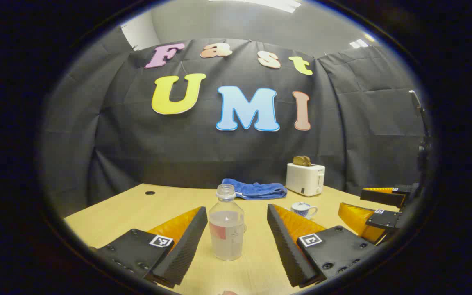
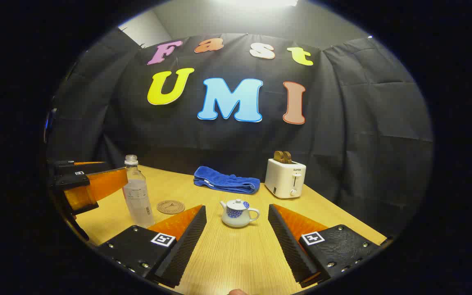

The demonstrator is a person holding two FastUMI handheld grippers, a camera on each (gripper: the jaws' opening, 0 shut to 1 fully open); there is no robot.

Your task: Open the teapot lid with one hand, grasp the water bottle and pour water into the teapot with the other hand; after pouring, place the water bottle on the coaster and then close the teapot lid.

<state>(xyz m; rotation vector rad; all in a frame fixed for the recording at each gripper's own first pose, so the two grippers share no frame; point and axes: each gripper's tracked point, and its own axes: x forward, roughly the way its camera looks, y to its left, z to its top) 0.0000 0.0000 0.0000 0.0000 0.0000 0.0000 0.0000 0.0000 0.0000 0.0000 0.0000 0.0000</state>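
Note:
A clear, uncapped water bottle [image 1: 226,229] with some water in it stands upright on the wooden table, between the spread fingers of my left gripper [image 1: 236,241], which is open and not touching it. In the right gripper view the bottle [image 2: 137,196] stands at the left with the left gripper [image 2: 92,184] beside it. A small white teapot [image 2: 238,213] with blue pattern and its lid on sits ahead of my open right gripper [image 2: 236,241]. The teapot [image 1: 303,209] is also in the left gripper view, with the right gripper [image 1: 377,209] beyond it. A round brown coaster [image 2: 171,207] lies right of the bottle.
A folded blue towel [image 2: 225,181] lies at the back of the table [image 2: 236,262]. A white toaster [image 2: 285,177] with bread in its slots stands to its right. The black cloth wall closes off the back.

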